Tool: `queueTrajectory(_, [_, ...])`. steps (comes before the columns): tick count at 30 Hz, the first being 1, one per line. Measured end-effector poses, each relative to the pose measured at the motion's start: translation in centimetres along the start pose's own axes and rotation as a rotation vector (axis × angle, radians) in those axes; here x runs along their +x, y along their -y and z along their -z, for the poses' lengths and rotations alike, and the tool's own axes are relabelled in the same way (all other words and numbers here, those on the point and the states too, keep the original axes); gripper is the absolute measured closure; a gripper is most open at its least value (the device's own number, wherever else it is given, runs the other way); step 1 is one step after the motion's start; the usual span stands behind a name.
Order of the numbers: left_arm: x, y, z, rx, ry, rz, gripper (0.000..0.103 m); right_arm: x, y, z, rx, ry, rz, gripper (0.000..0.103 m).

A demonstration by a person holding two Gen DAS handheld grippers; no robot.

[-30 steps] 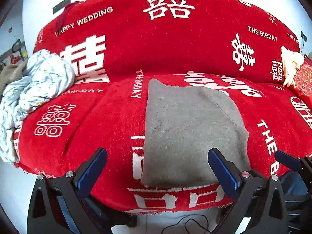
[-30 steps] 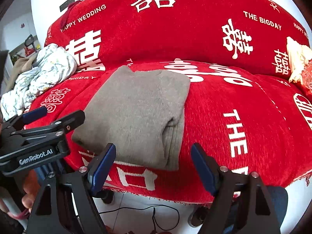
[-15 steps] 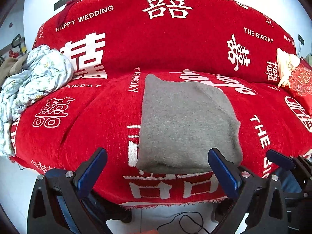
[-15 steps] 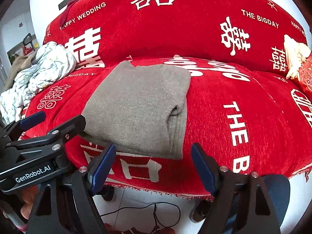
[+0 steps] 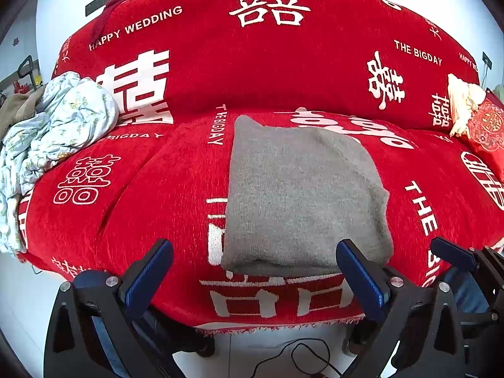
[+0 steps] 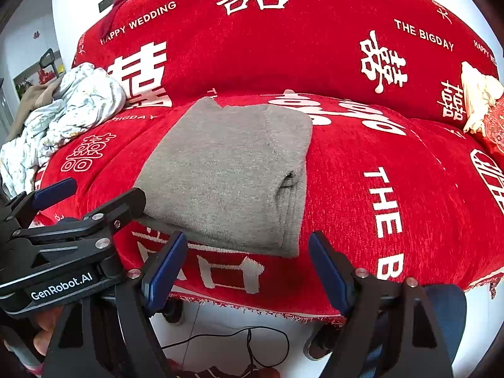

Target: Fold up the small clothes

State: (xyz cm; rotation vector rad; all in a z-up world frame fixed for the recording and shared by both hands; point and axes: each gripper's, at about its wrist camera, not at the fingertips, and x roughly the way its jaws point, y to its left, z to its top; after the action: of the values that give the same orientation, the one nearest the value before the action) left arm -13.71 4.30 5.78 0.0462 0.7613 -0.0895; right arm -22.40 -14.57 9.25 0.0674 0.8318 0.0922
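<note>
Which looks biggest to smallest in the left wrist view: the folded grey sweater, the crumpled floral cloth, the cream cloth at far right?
1. Folded grey sweater
2. Crumpled floral cloth
3. Cream cloth

The sweater lies nearest the camera, so true sizes stay unsure.

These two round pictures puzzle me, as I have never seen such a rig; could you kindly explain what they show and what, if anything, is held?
There is no robot here: a person holds a two-finger tool in each hand, and each tool carries a wide-angle camera looking forward along its fingers.

One picture comes from the left tool, the other from the right tool; the blue pads at the bottom are their fingers. In the right view, the left tool also shows at the lower left.

Ahead is a sofa under a red wedding cover. On its seat lies a folded grey garment. Crumpled pale clothes sit at the left end.

Both tools are open and hold nothing.
</note>
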Motion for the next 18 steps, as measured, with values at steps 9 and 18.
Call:
queueTrajectory(9, [-0.22,0.28,0.08,0.012,0.011,-0.014,0.000,0.00,-0.21,0.07,-0.013,-0.002,0.005,0.021])
queueTrajectory(18, [-0.59,0.41,0.03,0.015,0.021,-0.022,0.000,-0.24,-0.30,-0.04,-0.023,0.003,0.007,0.021])
